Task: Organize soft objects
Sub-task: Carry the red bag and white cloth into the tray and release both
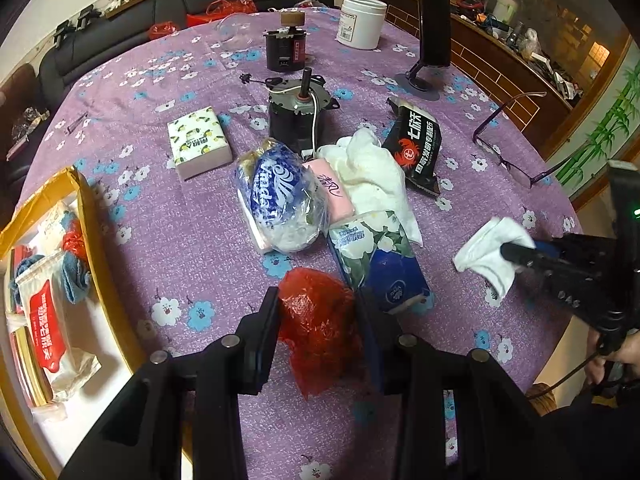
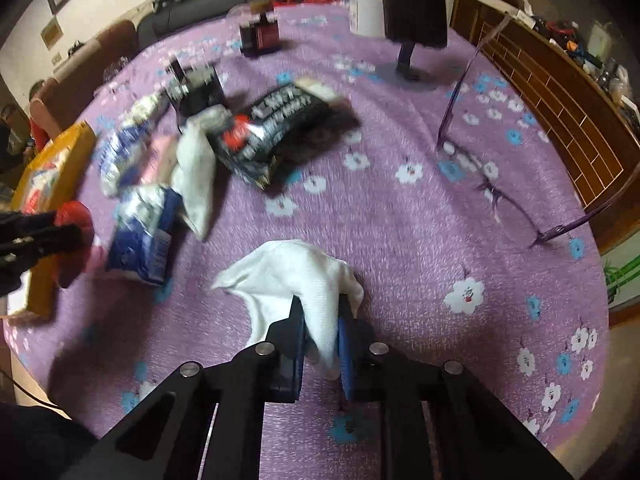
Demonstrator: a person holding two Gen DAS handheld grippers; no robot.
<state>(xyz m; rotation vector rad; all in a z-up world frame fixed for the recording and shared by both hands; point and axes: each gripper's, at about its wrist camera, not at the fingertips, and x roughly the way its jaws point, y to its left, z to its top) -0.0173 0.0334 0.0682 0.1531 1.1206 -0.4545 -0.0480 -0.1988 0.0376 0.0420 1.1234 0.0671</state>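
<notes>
My left gripper [image 1: 320, 312] is shut on a crumpled red plastic bag [image 1: 318, 324], held just above the purple flowered tablecloth [image 1: 180, 208]. My right gripper [image 2: 318, 316] is shut on a white cloth [image 2: 288, 276], which drapes forward over the table; the left wrist view shows the same white cloth [image 1: 486, 254] at the right. In the middle lie a blue-and-white Vinda tissue pack [image 1: 276, 196], a pink tissue pack [image 1: 332, 188], a white towel [image 1: 372, 172] and a floral tissue pack [image 1: 376, 256]. An open yellow box [image 1: 86, 216] at the left holds tissue packs and blue cloths.
Hard items stand further back: two black motors [image 1: 300, 112], a white jar [image 1: 362, 20], a phone stand [image 1: 430, 28], a black snack bag [image 1: 418, 144], a lemon-print tissue box [image 1: 198, 142]. Purple glasses [image 1: 508, 136] lie at the right. A sofa runs behind the table.
</notes>
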